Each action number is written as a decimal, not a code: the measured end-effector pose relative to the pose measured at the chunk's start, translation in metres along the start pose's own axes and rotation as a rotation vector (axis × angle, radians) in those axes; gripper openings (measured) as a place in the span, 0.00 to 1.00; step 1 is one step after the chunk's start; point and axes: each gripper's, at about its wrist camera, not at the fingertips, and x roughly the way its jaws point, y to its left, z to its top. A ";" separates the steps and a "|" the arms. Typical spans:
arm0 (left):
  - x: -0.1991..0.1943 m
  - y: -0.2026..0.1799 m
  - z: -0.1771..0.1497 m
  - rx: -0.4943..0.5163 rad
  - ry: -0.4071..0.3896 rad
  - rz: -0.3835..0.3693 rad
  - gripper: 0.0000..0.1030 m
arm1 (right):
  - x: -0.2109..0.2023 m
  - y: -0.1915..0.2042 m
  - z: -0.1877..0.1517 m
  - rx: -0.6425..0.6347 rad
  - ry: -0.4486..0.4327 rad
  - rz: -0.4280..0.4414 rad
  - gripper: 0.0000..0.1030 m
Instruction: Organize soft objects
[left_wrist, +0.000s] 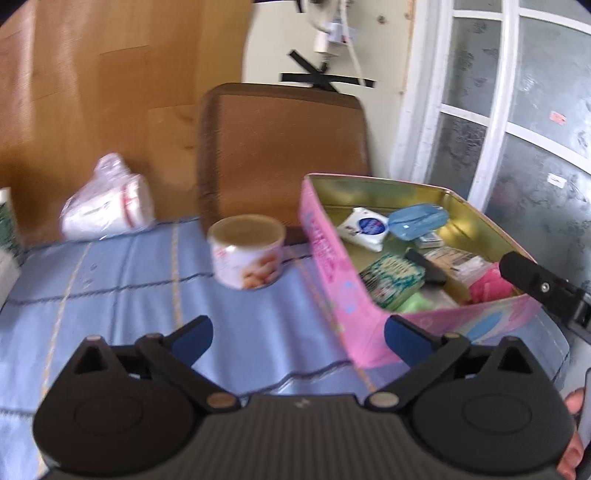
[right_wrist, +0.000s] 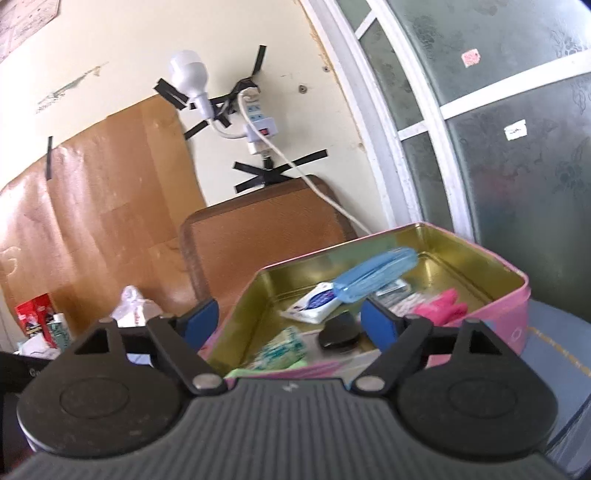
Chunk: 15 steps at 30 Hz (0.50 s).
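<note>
both grippers hold nothing: the left gripper (left_wrist: 298, 338) hangs with jaws apart over the blue cloth (left_wrist: 129, 295); the right gripper (right_wrist: 291, 322) gapes at the pink tin (right_wrist: 517, 325); soft items already lie inside, a fuzzy pink bundle (right_wrist: 441, 306) and a tissue pack (right_wrist: 314, 304); best to approach low, pinching the crinkly plastic bag (left_wrist: 107, 199) gently.
</note>
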 end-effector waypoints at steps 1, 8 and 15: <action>-0.005 0.003 -0.003 -0.003 0.001 0.010 1.00 | -0.002 0.004 0.000 0.000 0.007 0.005 0.87; -0.022 0.017 -0.021 -0.013 0.033 0.055 1.00 | -0.011 0.026 -0.002 0.032 0.043 0.038 1.00; -0.035 0.026 -0.031 -0.006 0.016 0.105 1.00 | -0.015 0.043 -0.006 0.034 0.078 0.056 1.00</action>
